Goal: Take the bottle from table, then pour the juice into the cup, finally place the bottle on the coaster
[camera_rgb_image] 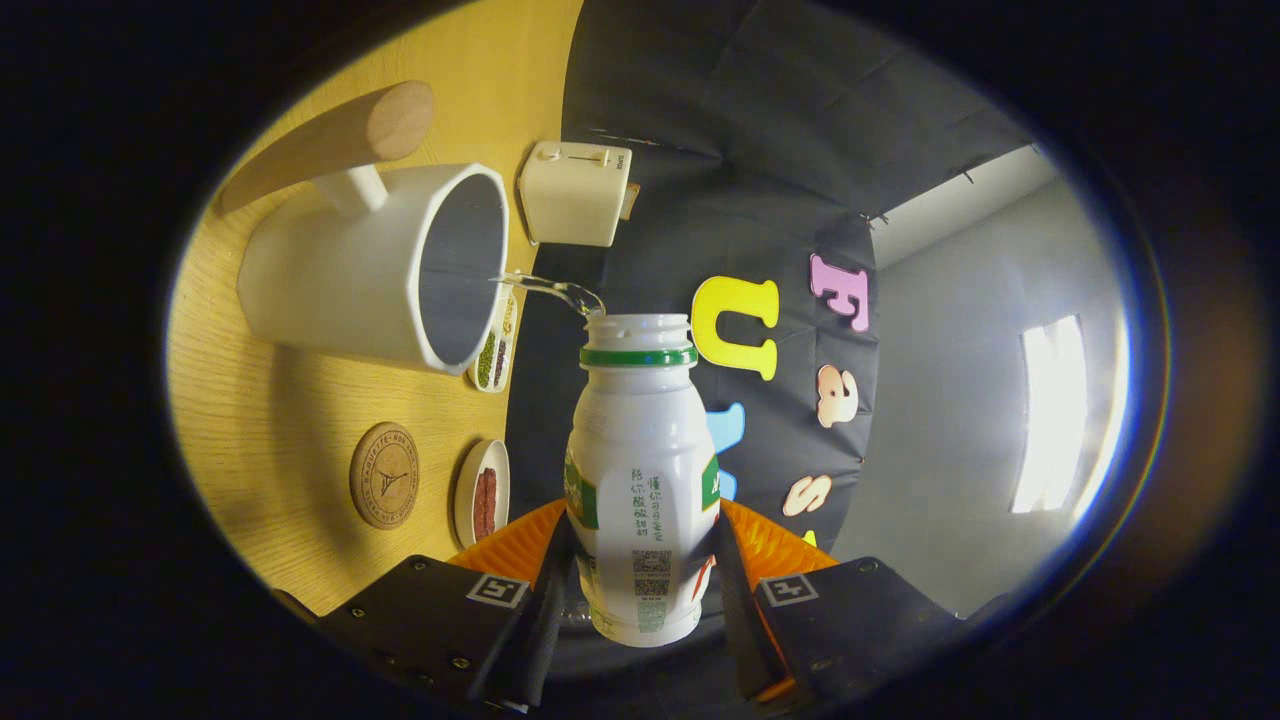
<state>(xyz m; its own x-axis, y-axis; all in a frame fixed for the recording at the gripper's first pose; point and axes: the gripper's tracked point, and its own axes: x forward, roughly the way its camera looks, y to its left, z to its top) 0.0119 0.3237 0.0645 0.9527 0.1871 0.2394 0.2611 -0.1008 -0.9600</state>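
While the tongs (645, 590) are clenching the bottle (643, 480) around its lower body, one finger is pressing on each side of it, so the bottle is sitting squarely between them with its base nearest the camera. Its long axis is running straight forward along the fingers, and its open mouth, ringed by a green band, is pointing away from the tongs toward the dark cloth wall. The whole view is rolled over, with the wooden surface (270, 420) standing on edge beside the bottle, which suggests the bottle is lying tipped roughly level above it. A thin clear stream of liquid (548, 290) is leaving the bottle's mouth and arcing across to the rim of the white cup (340, 285), whose opening is facing the bottle. The cup is carrying a round wooden handle (330, 140). Beyond the cup a small white toaster (575, 195) is standing on the surface. A round cork coaster (384, 475) is lying bare on the surface, well apart from the bottle, near a small dish holding something dark red (484, 492). Another narrow dish of green and dark bits (494, 352) is lying just beside the cup.
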